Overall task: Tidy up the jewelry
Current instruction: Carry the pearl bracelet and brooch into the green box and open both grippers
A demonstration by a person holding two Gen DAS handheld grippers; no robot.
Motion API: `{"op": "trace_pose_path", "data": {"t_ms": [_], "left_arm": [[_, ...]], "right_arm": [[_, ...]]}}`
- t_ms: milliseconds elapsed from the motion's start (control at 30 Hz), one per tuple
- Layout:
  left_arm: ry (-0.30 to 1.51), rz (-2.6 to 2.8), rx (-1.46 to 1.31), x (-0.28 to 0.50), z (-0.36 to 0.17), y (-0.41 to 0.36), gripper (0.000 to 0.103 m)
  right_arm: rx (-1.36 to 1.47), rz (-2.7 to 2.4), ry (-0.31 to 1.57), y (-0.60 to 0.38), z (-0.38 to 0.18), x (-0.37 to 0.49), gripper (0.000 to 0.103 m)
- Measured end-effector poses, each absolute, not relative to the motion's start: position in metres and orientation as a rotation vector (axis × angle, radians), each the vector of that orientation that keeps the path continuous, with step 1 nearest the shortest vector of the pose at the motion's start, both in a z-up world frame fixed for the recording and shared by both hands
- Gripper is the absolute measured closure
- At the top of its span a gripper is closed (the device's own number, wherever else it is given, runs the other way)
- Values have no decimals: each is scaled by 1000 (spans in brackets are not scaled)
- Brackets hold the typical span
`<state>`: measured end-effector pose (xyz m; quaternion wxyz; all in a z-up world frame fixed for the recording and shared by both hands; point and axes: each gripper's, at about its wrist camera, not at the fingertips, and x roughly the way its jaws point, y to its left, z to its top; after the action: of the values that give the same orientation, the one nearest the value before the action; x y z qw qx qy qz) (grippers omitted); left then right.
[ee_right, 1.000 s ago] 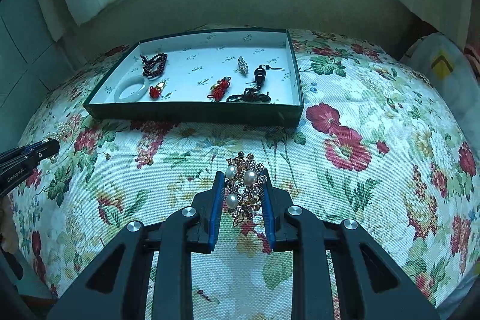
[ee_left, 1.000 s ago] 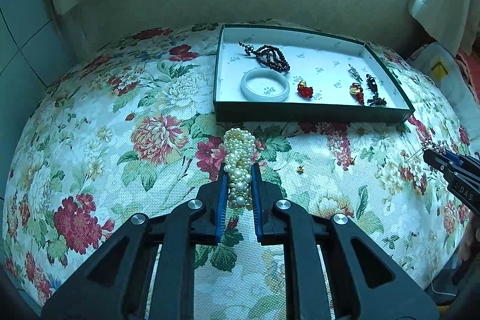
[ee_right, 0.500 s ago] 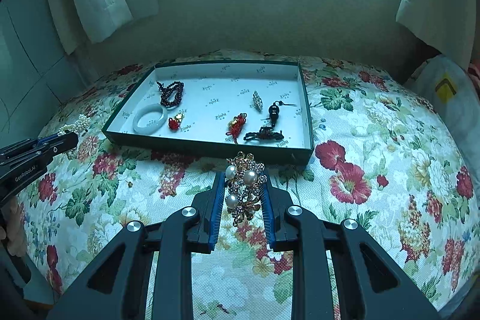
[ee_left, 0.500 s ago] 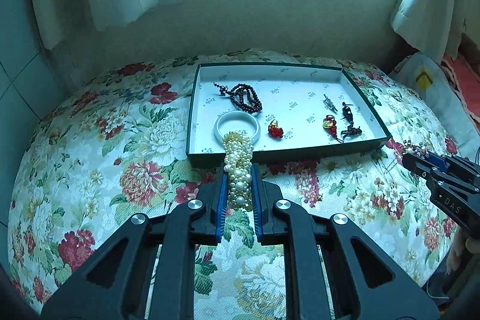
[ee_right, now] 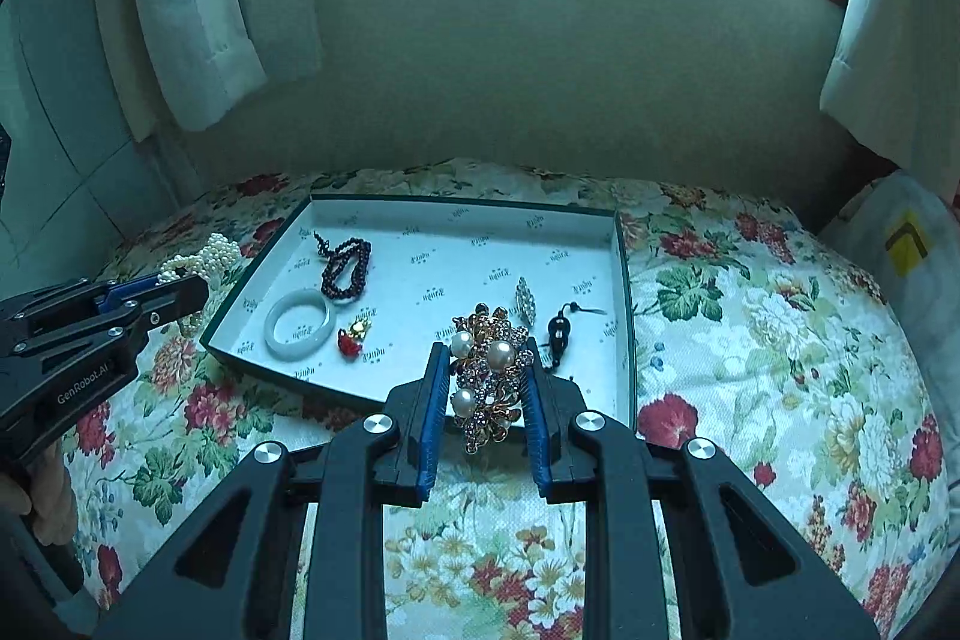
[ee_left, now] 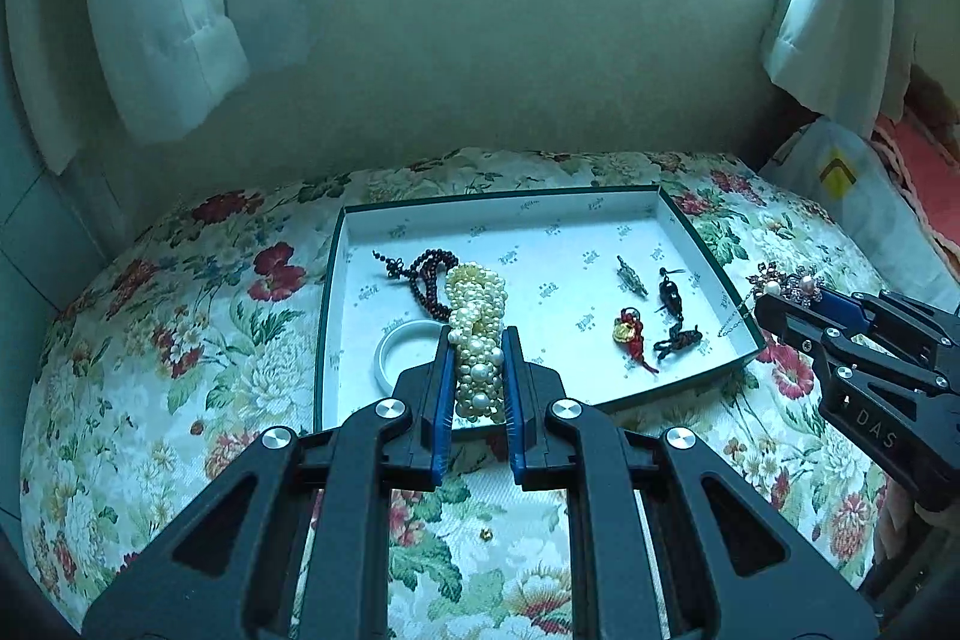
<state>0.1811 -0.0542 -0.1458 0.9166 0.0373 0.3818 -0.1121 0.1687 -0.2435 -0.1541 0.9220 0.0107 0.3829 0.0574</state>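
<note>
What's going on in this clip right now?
A person is sorting jewelry into a green tray on a floral cloth. The left claw is shut on a pearl bracelet, and the right claw is shut on a gold pearl brooch; both are held up near the tray's front edge. A white bangle, dark beads and small charms already lie inside.

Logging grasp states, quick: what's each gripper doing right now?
Left gripper: closed on the pearl bracelet.
Right gripper: closed on the brooch.
</note>
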Motion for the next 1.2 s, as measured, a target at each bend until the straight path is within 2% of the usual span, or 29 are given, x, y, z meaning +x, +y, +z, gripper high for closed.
{"op": "trace_pose_path", "data": {"t_ms": [333,733,1200], "left_arm": [[782,-226,109,236,-151,-80,89],[858,-211,139,304,-201,-109,89],[962,-175,162,339,-240,-118,89]], "right_arm": [[11,122,786,-243,-160,224,79],[19,90,848,-261,-202,290,79],[-13,71,950,-264,-247,327,79]]}}
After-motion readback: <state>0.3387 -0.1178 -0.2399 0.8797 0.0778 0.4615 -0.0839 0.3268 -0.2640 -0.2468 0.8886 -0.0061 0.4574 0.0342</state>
